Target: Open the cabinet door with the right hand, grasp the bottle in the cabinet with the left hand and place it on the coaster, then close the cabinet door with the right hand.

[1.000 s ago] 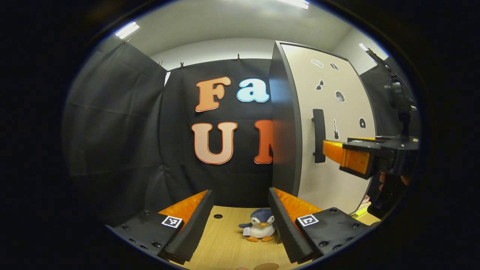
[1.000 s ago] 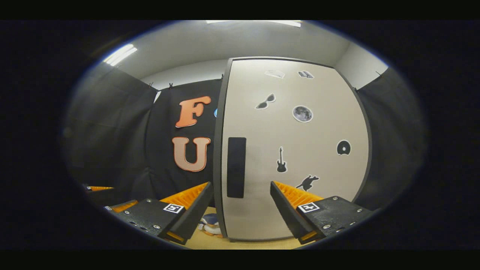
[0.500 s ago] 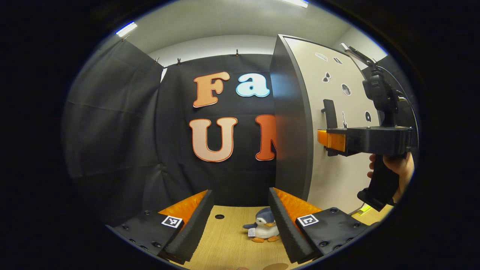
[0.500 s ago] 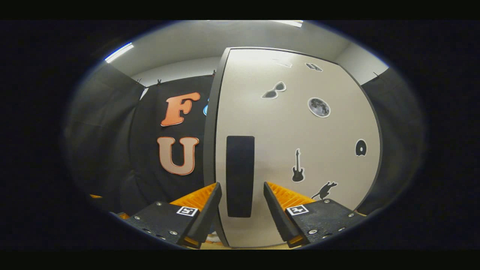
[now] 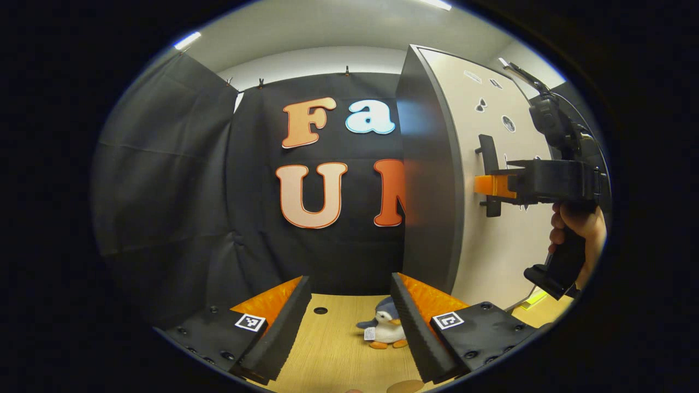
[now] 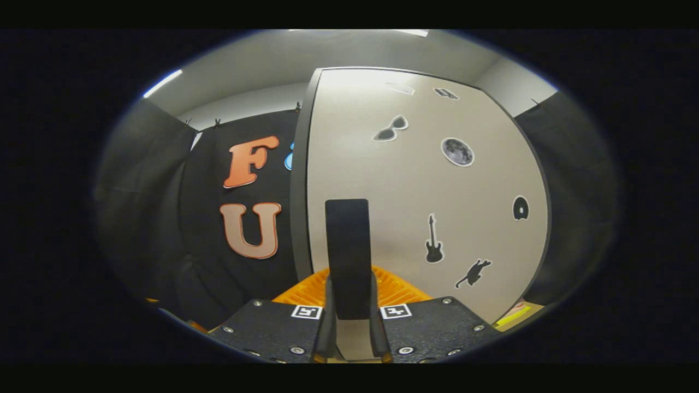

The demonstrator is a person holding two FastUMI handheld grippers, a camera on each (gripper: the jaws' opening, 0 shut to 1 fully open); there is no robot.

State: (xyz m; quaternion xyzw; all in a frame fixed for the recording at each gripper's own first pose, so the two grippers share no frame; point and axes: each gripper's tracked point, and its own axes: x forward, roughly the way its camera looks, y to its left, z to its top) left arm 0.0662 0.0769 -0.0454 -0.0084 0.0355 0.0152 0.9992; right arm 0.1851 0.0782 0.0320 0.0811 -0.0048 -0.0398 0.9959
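Observation:
The cabinet [image 5: 428, 164] stands on the right of the wooden table, dark-sided, with a pale door [image 6: 437, 191] carrying small stickers. The door lies flat against the cabinet and hides its inside. My right gripper [image 6: 349, 284] is shut on the black vertical door handle [image 6: 347, 240], one finger on each side. In the left gripper view, the right gripper [image 5: 489, 184] meets the handle [image 5: 490, 158], with a hand [image 5: 579, 229] holding its grip. My left gripper [image 5: 349, 281] hovers open and holds nothing, low over the table. A brown round coaster [image 5: 405, 386] peeks in at the bottom edge.
A small plush penguin [image 5: 385, 327] sits on the table [image 5: 327, 349] between the left gripper's fingers, just in front of the cabinet's near corner. Black cloth walls close off the back and left. Something yellow-green [image 6: 513, 315] lies at the cabinet's right foot.
My right gripper has moved forward to the door handle and gone from open to shut on it. The left gripper has barely shifted and stays open.

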